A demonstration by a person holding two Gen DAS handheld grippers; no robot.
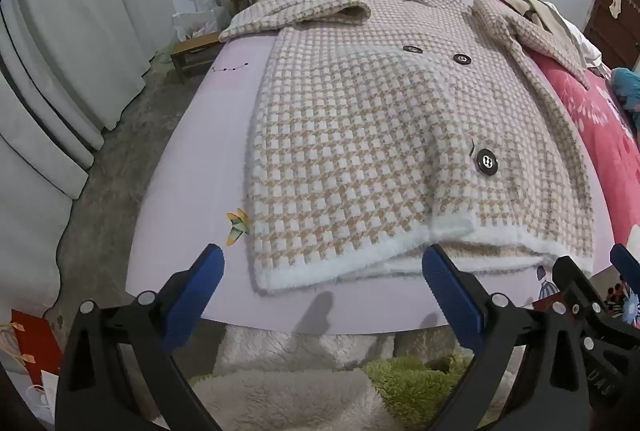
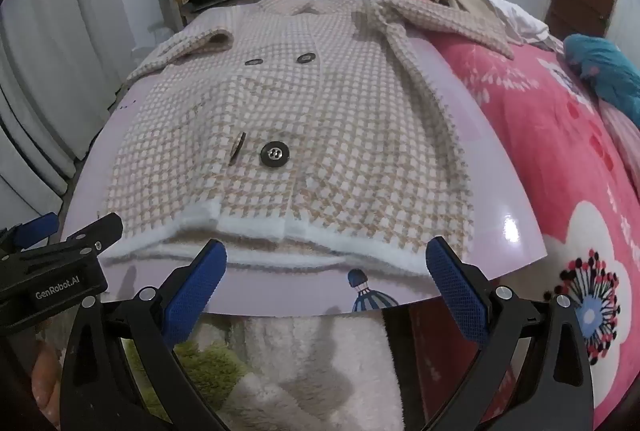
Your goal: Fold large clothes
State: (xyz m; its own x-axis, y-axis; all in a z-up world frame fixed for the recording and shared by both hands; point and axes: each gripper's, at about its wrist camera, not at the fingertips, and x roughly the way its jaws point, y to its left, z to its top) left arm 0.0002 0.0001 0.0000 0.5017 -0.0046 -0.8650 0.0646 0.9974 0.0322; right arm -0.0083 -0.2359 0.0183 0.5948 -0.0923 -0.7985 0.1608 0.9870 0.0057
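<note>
Fuzzy houndstooth knit, beige and white, fills both views: a large coat [image 1: 380, 135] lies face up and buttoned on a glossy lilac board [image 1: 192, 183] that rests over a bed. Its white hem [image 1: 360, 263] runs along the near edge, collar at the far end. The sleeve on the left lies partly folded on the coat's shoulder; the sleeve on the right trails off the board onto a pink blanket [image 2: 560, 159].

The left tool [image 1: 324, 289] hovers just short of the hem, jaws spread wide with nothing between them. The right tool [image 2: 326, 277] hangs beside it over the hem's right half, likewise wide apart and empty. Both tilt downward toward the cloth. No fold appears to have begun.

Risks from here, as a judgement: the hem shows several stacked layers, so a pinch may catch only the top front panel, and lifting that would tug at the buttons rather than fold the whole coat. The board looks slick, so the heavy knit could slide instead of creasing. The trailing sleeve could drag on the blanket and skew the fold. One dark button [image 2: 274, 153] sits near the hem and could bunch the cloth.
</note>
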